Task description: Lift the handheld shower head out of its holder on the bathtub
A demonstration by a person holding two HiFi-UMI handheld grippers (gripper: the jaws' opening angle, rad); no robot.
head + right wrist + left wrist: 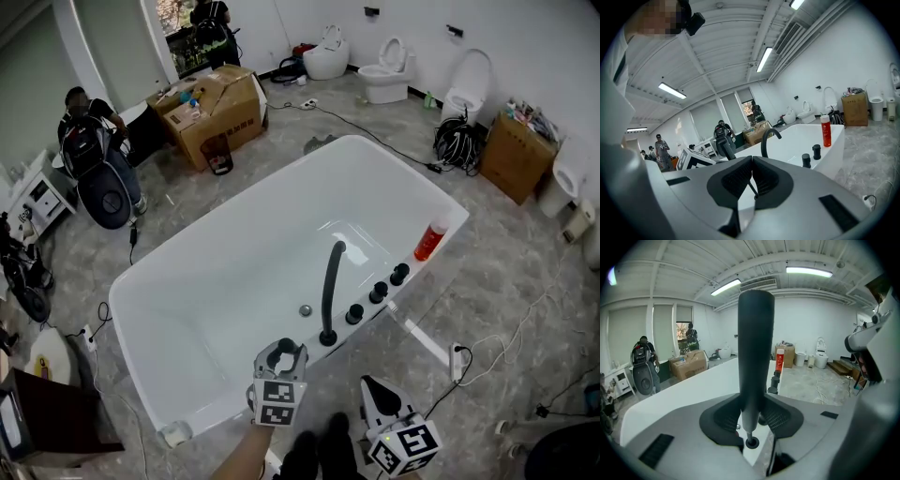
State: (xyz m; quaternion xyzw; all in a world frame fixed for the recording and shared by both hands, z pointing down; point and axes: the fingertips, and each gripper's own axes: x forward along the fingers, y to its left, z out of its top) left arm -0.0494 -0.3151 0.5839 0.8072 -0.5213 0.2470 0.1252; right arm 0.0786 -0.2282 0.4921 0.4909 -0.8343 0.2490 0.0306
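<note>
Dark handheld shower head [754,348] stands upright, clamped between the pads of the left claw [751,414]. Its tapered lower end is just above the round holder [751,443] on the near rim of the white bathtub [281,234]. The right claw [752,168] is pressed together and empty, off the tub's near edge.

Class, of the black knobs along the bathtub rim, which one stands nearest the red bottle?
The end knob of the row, next to the red bottle; the other knobs sit nearer the curved black spout.
</note>
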